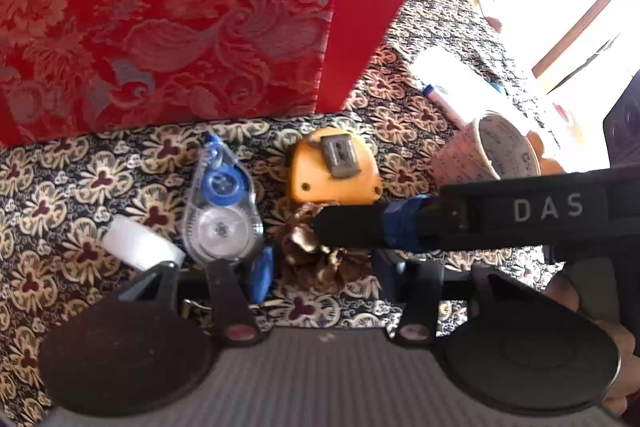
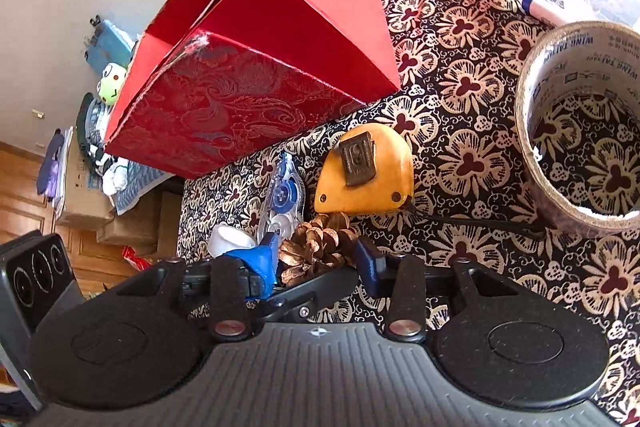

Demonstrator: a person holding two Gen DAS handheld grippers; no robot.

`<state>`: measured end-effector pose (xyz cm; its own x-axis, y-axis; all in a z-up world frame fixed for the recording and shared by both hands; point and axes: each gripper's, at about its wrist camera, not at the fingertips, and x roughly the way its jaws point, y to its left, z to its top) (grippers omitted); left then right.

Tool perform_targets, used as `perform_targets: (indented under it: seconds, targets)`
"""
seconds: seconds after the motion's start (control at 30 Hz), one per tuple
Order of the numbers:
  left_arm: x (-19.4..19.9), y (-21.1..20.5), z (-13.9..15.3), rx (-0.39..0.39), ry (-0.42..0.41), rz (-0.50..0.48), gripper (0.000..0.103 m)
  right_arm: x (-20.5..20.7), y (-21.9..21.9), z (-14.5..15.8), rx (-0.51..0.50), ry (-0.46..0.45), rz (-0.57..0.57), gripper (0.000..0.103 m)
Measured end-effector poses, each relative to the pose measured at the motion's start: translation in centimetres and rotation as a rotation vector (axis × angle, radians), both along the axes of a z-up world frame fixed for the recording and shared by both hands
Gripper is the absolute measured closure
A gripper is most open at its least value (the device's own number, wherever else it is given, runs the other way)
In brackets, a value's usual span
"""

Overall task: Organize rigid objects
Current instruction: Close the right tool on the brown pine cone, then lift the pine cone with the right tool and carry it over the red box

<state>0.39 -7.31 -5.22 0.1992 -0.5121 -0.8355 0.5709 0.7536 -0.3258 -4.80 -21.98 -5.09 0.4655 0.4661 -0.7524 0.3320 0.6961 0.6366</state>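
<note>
The pine cone (image 2: 320, 247) sits on the worktop (image 2: 460, 87) between both open sets of jaws, the right gripper (image 2: 320, 263) and left gripper (image 1: 320, 267) crowding it; they may collide, knocking the cone against the tape measure (image 2: 366, 171), short of the red box (image 2: 240, 67).

1. Your left gripper (image 1: 320, 267): black frame, two round black discs, ribbed grey base, blue finger pads (image 1: 262, 277).
2. Your right gripper (image 2: 316, 267): same black build, silver rivets on the link arms, blue tape wrap, white "DAS" lettering on the body.
3. Your ring: thin band on one finger.
</note>
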Motion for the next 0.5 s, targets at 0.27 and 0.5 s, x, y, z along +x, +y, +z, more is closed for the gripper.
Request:
perform_targets:
  seconds: [0.27,0.5]
  targets:
    - [-0.6,-0.3,5.4,-0.085,-0.103,-0.038,0.059,-0.7,-1.7,5.0,-0.035,-0.103,-0.001,0.094]
    - [2.5,-0.6,13.8,-0.162,-0.328,-0.053,0.059,3.8,-2.5,13.2,-0.138,-0.34,0.047,0.094]
